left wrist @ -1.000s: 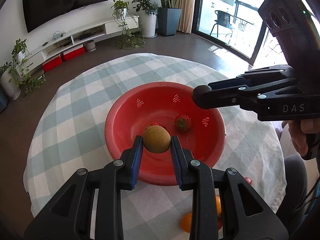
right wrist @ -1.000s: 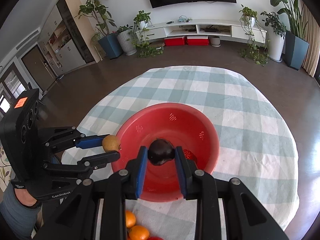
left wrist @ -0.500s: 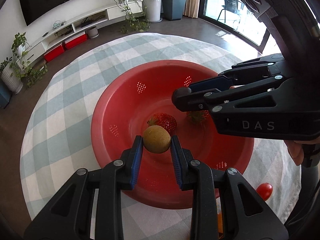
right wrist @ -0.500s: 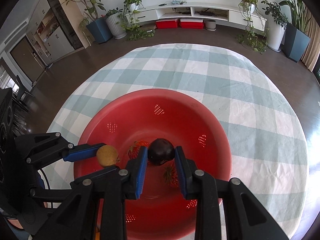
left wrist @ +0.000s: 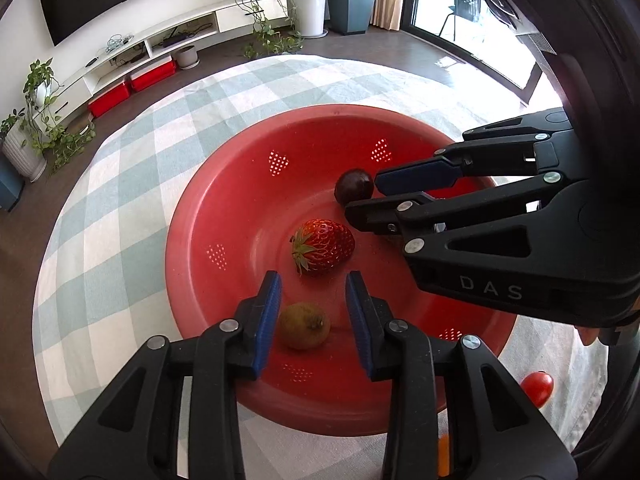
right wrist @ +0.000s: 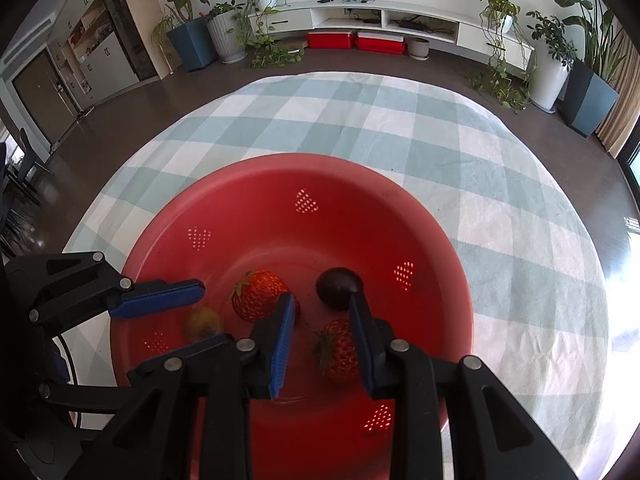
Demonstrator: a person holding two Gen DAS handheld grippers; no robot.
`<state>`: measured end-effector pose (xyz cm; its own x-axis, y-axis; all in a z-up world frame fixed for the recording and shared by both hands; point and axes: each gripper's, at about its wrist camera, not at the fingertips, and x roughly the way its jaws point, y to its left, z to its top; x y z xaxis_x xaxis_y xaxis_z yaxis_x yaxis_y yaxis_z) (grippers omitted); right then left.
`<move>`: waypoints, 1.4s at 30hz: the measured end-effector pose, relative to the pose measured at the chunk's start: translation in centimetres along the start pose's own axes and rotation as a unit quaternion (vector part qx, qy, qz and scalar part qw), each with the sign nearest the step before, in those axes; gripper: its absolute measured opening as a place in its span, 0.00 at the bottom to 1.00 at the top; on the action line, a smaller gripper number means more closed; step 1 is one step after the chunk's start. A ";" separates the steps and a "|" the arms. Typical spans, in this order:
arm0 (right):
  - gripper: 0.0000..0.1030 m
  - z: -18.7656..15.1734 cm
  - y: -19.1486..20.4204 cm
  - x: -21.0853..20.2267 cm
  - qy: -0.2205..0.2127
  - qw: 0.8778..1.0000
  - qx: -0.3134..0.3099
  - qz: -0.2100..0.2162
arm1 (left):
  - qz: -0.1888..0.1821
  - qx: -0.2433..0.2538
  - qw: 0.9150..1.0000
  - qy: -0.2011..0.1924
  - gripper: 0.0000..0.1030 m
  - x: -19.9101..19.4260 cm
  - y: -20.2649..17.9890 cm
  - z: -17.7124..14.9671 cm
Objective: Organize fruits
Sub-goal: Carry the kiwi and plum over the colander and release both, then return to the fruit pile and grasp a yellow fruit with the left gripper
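We counted one red colander point(left wrist: 192, 240) on the round table's checked cloth point(left wrist: 120, 184), toward the table's near edge, and inside it four fruits: two strawberries, one kiwi and one dark plum. The first strawberry point(left wrist: 323, 245) lay near the middle of the colander's floor; the second strawberry point(right wrist: 338, 354) lay closer to the near wall and showed only in the right wrist view. The kiwi point(left wrist: 304, 325) rested on the colander's floor just behind the first strawberry, toward the near rim. Our left gripper point(left wrist: 313, 288) hung over it with its jaws opening, the blue pads standing clear on either side of the kiwi and pressing on nothing. The plum point(left wrist: 354, 186) sat toward the far side of the floor, and our right gripper point(right wrist: 322, 312) had its jaws spread with nothing pinched; the plum lay loose at the tip of one finger, the second strawberry below the gap between the pads. Outside the colander, near the table's near right edge, we saw one small red fruit point(left wrist: 538, 388) on the cloth and a sliver of one orange fruit point(left wrist: 443, 456) beside it, mostly hidden behind the left gripper.
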<state>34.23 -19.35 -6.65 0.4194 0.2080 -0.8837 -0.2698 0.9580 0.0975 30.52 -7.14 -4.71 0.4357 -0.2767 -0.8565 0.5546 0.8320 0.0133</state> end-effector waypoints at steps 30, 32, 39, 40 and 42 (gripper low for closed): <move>0.89 -20.7 2.9 -15.7 -0.144 0.986 0.064 0.059 | -0.021 -0.060 0.994 -0.088 1.00 -14.4 -6.9 -18.0; 0.87 -22.1 3.3 -15.2 -0.132 0.987 0.067 0.055 | -0.039 -0.052 0.995 -0.072 1.00 -13.7 -8.0 -19.3; 0.76 -24.8 2.5 -14.3 -0.109 0.988 0.097 0.042 | -0.078 -0.029 0.996 -0.046 0.97 -11.6 -10.8 -20.2; 0.75 -25.0 2.4 -14.2 -0.108 0.988 0.097 0.043 | -0.078 -0.026 0.996 -0.045 0.93 -11.5 -11.0 -20.0; 0.71 -25.2 2.7 -14.1 -0.106 0.989 0.093 0.043 | -0.083 -0.023 0.995 -0.041 0.80 -11.3 -11.2 -19.6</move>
<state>5.78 -24.71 -5.43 0.5793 0.3075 -0.7549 -0.1559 0.9508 0.2677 5.52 -3.90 -5.31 0.3989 -0.4485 -0.7998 0.5917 0.7923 -0.1492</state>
